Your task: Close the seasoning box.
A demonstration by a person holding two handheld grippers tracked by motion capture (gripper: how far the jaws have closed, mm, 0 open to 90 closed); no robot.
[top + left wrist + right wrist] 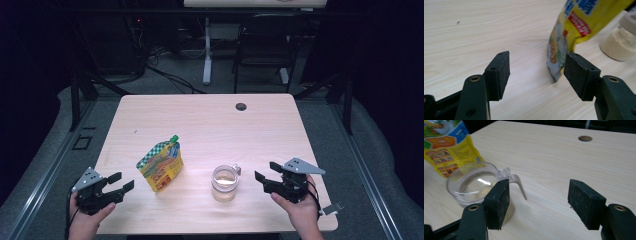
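A yellow stand-up pouch (160, 166) with a green cap stands left of centre on the table. A clear glass jar (224, 183) with a clip lid and pale grains at its bottom sits to its right. My left gripper (121, 183) is open near the front left edge, a short way left of the pouch (564, 40). My right gripper (267, 173) is open just right of the jar (474, 185), its left jaw close beside the jar's clasp (517, 182). Nothing is between either pair of jaws.
The light wooden table (210, 120) has a round cable hole (241, 106) near its far edge. Behind the table stand a dark chair (262, 45) and a white desk leg (207, 50) on grey floor.
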